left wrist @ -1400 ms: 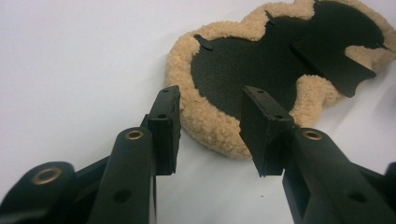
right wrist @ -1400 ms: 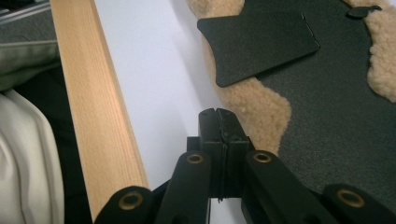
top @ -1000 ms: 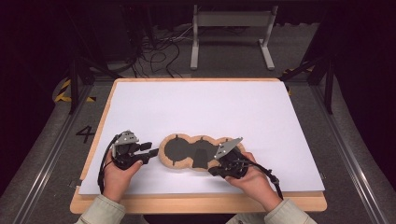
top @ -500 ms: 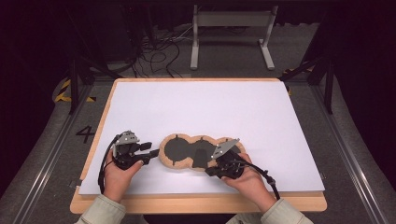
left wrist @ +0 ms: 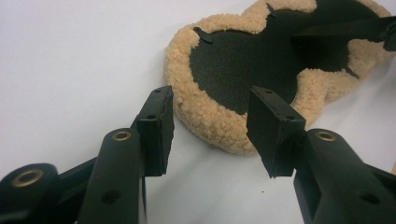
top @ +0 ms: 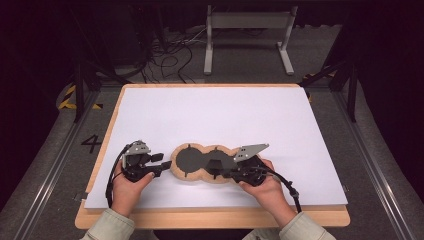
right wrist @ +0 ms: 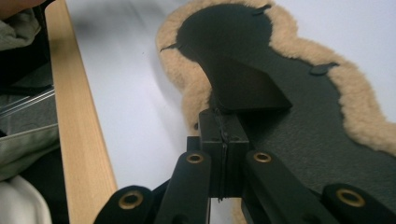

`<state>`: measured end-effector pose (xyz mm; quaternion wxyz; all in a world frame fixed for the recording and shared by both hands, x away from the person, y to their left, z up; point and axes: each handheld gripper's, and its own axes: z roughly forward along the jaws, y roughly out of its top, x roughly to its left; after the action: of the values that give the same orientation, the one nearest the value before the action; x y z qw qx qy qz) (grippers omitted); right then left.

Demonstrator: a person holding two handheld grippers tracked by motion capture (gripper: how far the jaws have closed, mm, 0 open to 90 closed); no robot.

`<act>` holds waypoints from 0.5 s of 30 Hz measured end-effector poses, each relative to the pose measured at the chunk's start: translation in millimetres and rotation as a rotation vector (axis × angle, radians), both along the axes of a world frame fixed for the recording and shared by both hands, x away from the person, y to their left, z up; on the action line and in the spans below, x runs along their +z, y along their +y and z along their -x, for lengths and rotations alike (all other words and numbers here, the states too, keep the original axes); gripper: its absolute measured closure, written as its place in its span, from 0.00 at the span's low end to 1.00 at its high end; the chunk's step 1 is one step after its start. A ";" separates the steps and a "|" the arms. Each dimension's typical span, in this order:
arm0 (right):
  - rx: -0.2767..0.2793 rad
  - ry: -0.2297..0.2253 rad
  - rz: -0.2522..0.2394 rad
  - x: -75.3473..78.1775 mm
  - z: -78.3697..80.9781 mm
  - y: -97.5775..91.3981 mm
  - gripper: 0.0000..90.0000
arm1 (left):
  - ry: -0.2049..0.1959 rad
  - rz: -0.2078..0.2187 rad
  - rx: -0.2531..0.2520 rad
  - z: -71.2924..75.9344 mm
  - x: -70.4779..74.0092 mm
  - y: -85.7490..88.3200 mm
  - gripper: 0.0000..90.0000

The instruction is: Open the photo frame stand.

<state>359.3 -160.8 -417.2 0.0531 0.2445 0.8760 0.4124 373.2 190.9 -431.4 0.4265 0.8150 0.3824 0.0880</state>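
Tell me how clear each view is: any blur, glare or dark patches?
High view: white table sheet evenly lit, surroundings nearly black. Left gripper view: tan fleece pad with black centre fairly sharp, open left gripper slightly soft. Right gripper view: shut right gripper casts a shadow, near edges blurred. No glare.

The white rectangular paper sheet (top: pixel 220 120) is evenly, brightly lit; surroundings fall dark. Close black jaws blur softly, casting faint shadows.
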 end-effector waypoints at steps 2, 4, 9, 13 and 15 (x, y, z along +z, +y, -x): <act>-0.009 -0.010 -0.001 -0.4 0.7 -0.5 1.00 | -0.002 -0.002 -0.001 -0.5 -0.2 0.5 0.57; -0.008 -0.010 -0.001 -0.9 1.1 -0.9 0.98 | -0.002 -0.002 -0.001 -0.7 -0.1 1.1 0.57; -0.012 -0.026 0.027 3.5 5.2 -6.0 0.92 | 0.008 -0.010 0.005 -0.9 -0.1 1.1 0.54; -0.035 -0.061 0.060 12.8 9.8 -15.7 0.85 | 0.027 -0.030 0.032 -1.4 0.4 0.8 0.51; -0.052 -0.064 0.071 17.8 10.7 -21.3 0.81 | 0.024 -0.053 0.037 -0.8 2.6 -0.3 0.50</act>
<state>348.6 -182.1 -399.4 0.1004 0.2518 0.8812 0.3873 374.1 190.7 -428.7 0.3983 0.8199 0.3999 0.0959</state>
